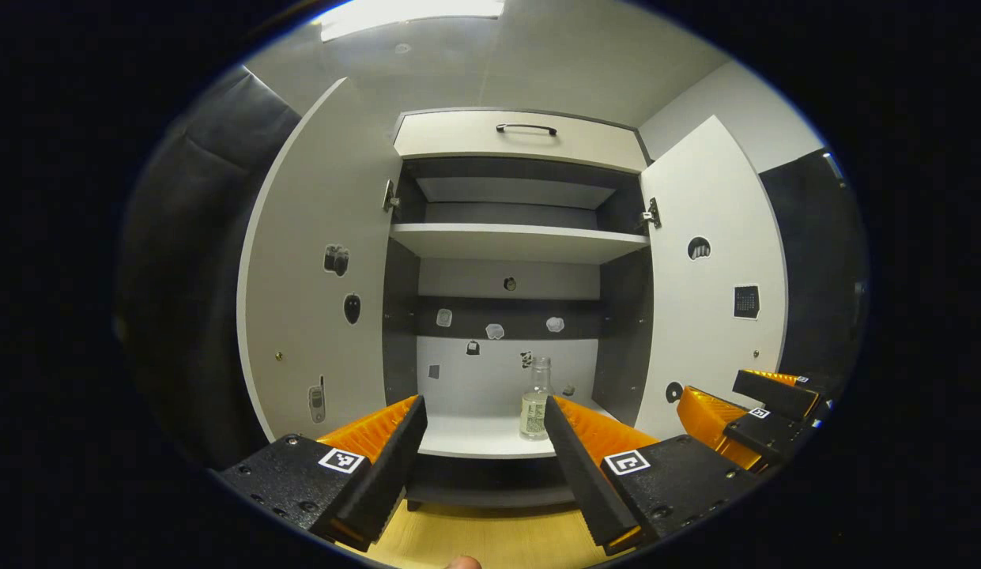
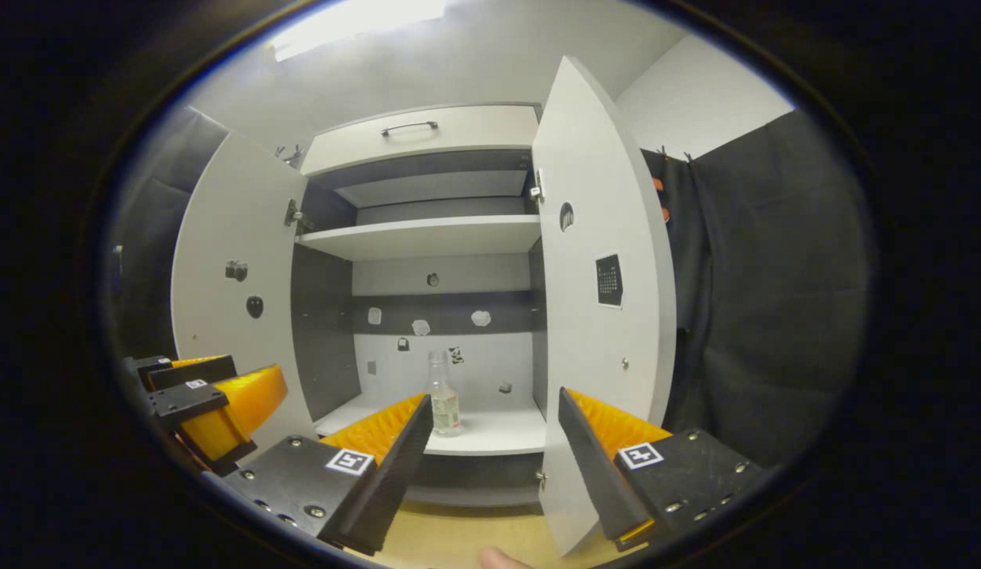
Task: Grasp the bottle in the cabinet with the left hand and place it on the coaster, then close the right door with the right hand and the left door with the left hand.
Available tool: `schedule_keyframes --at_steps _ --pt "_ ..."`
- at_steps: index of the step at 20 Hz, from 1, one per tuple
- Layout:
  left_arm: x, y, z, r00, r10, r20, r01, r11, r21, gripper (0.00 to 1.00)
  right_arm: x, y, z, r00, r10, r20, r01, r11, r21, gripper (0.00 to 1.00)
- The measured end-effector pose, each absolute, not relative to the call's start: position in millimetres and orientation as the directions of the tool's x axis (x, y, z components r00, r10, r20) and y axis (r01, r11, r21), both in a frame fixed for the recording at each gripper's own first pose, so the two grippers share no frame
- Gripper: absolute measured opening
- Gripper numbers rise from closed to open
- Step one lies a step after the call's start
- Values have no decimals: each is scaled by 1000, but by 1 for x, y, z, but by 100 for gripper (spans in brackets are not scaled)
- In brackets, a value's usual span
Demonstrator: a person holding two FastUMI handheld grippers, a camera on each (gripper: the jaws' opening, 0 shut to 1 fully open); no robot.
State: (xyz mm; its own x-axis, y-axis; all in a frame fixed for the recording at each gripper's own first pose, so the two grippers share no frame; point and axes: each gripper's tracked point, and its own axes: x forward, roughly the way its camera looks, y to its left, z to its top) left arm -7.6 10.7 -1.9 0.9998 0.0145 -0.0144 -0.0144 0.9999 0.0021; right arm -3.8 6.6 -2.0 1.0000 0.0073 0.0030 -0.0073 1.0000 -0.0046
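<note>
A clear glass bottle [image 1: 536, 400] [image 2: 443, 395] stands upright on the bottom shelf [image 1: 474, 436] of the open cabinet, right of the middle. My left gripper [image 1: 484, 427] is open, well in front of the shelf, its jaws framing the shelf's front. The left door [image 1: 320, 261] [image 2: 233, 284] and right door [image 1: 715, 276] [image 2: 597, 261] both stand wide open. My right gripper [image 2: 494, 423] is open too, with the right door's lower edge between its fingers' line of sight, apart from it. In the left gripper view the right gripper [image 1: 751, 415] hangs low at the right; the left gripper [image 2: 209, 399] appears low at left in the right gripper view.
A drawer with a dark handle [image 1: 526, 128] tops the cabinet, and an upper shelf [image 1: 514, 241] sits above the bottle's bay. Small stickers dot the back wall and doors. Light wooden surface [image 1: 490, 537] lies below the cabinet. Black cloth hangs on both sides.
</note>
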Motion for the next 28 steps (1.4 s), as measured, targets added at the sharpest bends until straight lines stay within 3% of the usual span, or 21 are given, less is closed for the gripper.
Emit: schedule_keyframes --at_steps 8,16,21,23,25,27,28 --pt "-2 1 -7 1000 -10 -21 10 1000 16 95 -9 3 0 1000 3 8 -3 1000 -6 96" --pt "74 -22 -9 997 -78 -1 78 997 20 94 -37 -14 7 998 -53 29 54 998 -13 97" --pt "140 -38 -32 993 -111 -36 111 994 3 94 -58 -36 20 989 -134 67 135 991 -9 96" --pt "166 -46 -43 991 -123 -55 123 992 0 95 -65 -49 26 979 -184 83 185 983 -5 92" --pt "191 -53 -52 989 -135 -67 135 991 -6 95 -69 -65 29 965 -244 93 246 969 -12 96" --pt "217 -58 -61 988 -134 -82 134 991 -5 95 -71 -82 29 949 -301 91 304 952 -23 92" --pt "229 -60 -65 987 -133 -85 134 991 1 94 -72 -90 28 940 -328 90 332 943 -29 96"
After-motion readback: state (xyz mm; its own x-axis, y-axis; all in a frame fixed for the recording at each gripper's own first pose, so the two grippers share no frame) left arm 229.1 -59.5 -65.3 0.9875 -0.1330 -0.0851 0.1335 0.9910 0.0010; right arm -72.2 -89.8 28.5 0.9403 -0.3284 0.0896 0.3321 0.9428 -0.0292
